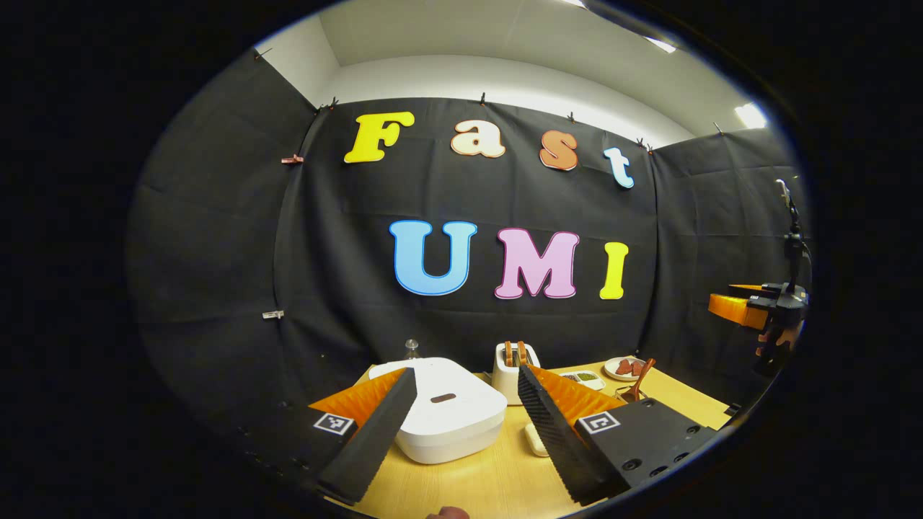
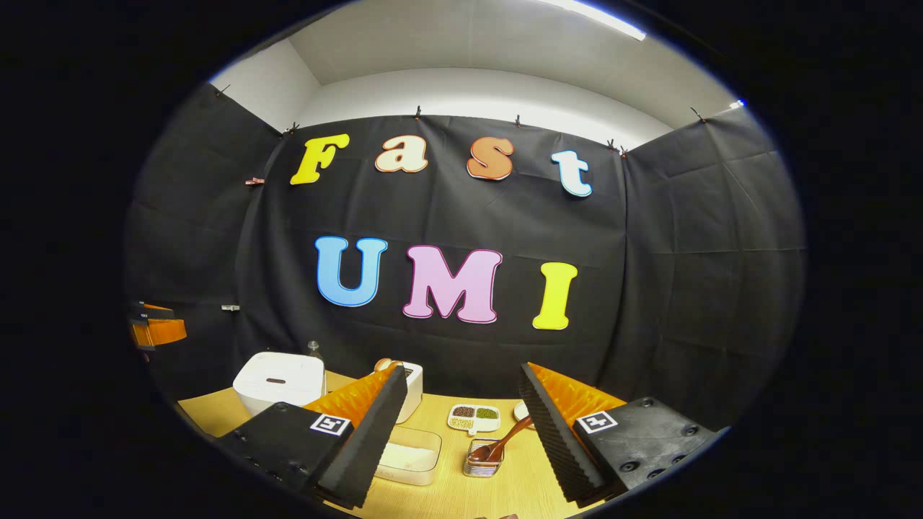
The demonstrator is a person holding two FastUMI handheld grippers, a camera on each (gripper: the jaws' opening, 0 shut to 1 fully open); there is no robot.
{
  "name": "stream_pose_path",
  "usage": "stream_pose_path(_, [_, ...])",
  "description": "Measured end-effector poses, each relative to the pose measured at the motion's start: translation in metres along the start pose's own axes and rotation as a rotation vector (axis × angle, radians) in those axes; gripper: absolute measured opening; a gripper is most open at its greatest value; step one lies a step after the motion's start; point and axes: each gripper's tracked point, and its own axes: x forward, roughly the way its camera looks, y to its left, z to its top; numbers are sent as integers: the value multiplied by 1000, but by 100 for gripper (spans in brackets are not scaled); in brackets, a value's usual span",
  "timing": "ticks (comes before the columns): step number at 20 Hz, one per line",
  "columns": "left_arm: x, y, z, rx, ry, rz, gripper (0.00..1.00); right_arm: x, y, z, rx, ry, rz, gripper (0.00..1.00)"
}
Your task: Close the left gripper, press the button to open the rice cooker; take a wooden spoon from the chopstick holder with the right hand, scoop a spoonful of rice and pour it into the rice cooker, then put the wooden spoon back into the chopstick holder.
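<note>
Left tool (image 1: 461,425) hangs wide open, holding nothing, above the desk (image 1: 497,483); the shut rice cooker (image 1: 443,418) sits straight ahead between its fingers, its button (image 1: 442,397) facing up, nearer this hand.

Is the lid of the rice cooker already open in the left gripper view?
No, the rice cooker has its white lid lying flat and shut on the body, and the open left gripper is not touching it.
</note>
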Motion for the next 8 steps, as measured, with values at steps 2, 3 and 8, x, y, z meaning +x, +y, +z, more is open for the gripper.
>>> stream_pose_path(2, [-2, 0, 0, -7, 2, -2, 97, -2, 2, -1, -6, 4, 5, 98])
stream_pose_path(3, [-2, 0, 0, -3, 2, -2, 97, -3, 3, -2, -9, 6, 6, 98])
stream_pose_path(8, [-2, 3, -3, 2, 5, -4, 97, -3, 1, -2, -5, 12, 5, 98])
